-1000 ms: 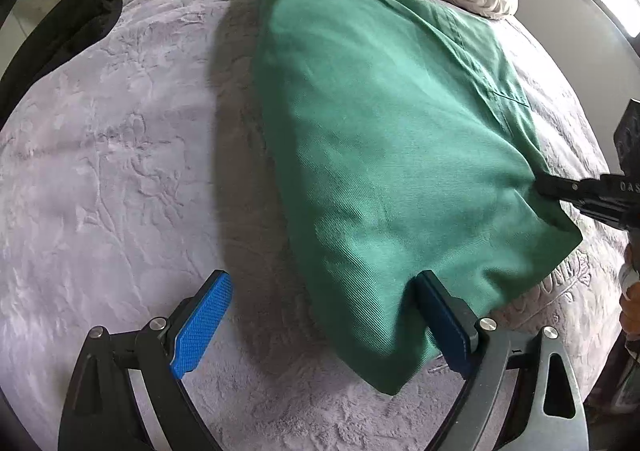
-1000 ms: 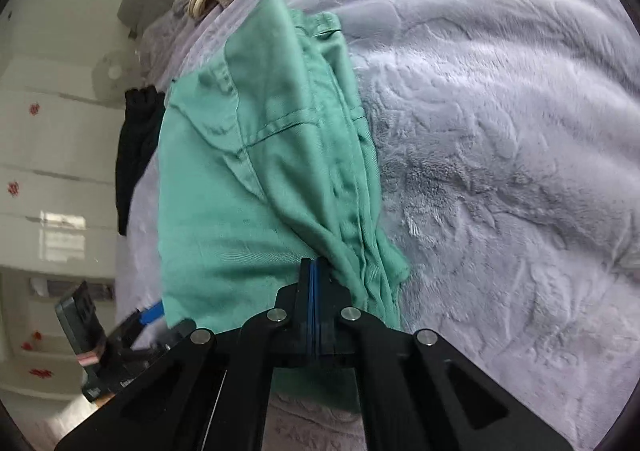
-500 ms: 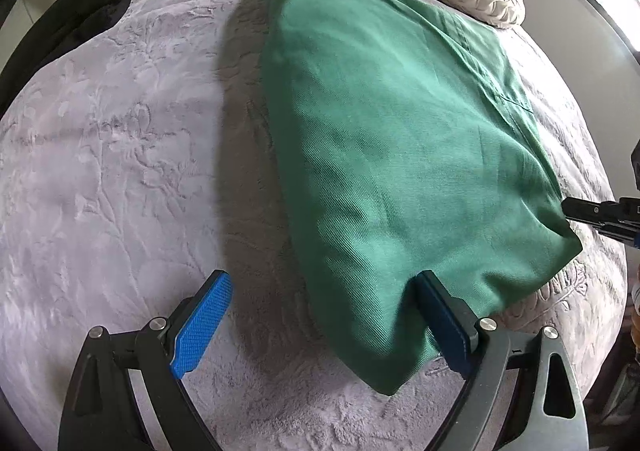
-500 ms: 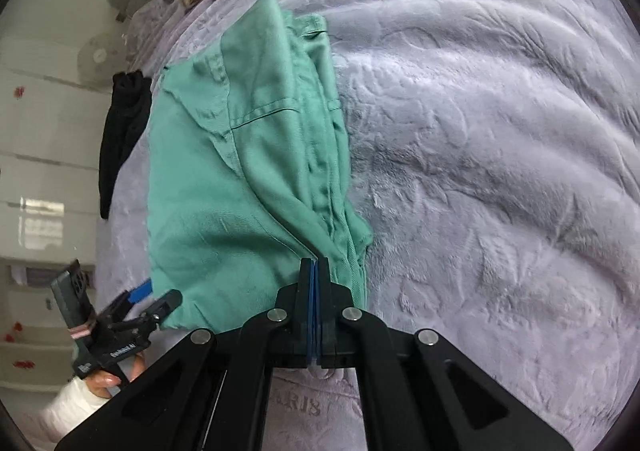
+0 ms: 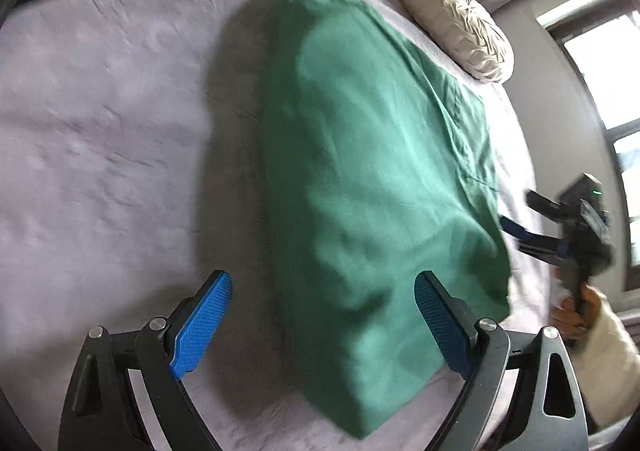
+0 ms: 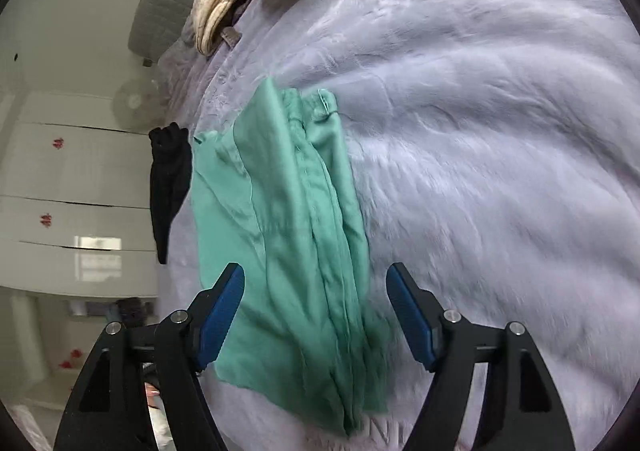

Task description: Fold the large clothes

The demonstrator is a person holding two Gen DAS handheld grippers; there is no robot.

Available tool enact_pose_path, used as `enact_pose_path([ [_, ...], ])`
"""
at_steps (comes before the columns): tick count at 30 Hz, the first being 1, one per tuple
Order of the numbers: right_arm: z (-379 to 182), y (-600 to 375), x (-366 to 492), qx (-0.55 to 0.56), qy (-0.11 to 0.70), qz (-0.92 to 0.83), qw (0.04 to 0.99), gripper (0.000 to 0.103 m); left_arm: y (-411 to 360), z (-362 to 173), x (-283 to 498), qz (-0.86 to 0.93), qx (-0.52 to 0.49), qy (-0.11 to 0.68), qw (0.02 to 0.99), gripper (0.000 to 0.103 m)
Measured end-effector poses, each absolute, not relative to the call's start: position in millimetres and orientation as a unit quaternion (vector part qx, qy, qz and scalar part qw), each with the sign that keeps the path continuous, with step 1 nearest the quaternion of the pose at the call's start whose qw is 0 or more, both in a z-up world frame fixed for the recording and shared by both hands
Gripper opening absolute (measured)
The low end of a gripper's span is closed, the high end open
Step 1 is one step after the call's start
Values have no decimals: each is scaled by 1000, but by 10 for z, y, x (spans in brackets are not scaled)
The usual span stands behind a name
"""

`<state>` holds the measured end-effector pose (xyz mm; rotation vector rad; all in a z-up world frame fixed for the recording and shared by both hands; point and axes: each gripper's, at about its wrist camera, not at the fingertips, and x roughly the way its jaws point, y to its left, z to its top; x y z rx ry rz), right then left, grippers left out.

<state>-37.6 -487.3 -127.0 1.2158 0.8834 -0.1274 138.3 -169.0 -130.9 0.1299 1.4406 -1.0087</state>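
Two claws, both spread wide and holding nothing: your left gripper (image 5: 322,329) straddles the near corner of the green garment (image 5: 372,187), which lies lengthwise on the lilac bedspread (image 5: 112,123), and your right gripper (image 6: 316,315) hangs over its rumpled, layered edge. Expect soft, limp, light cloth that sags and slides on itself, so pinch all layers together at the near corners, well in from the edge.
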Motion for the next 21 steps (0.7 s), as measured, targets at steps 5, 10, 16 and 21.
enact_pose_path([
  [5, -1544, -5041, -39, 574, 399, -13, 715, 77, -1861, -1552, 1341, -448, 42, 651, 611, 93],
  [10, -1662, -5065, 219, 583, 397, 18, 708, 77, -2007, -1606, 1281, -454, 40, 651, 607, 93],
  [16, -1695, -4978, 527, 563, 410, 45, 716, 77, -2216, -1683, 1190, -459, 86, 636, 615, 102],
  [21, -1771, -4964, 583, 578, 404, 37, 708, 49, -2230, -1611, 1171, -455, 101, 627, 625, 88],
])
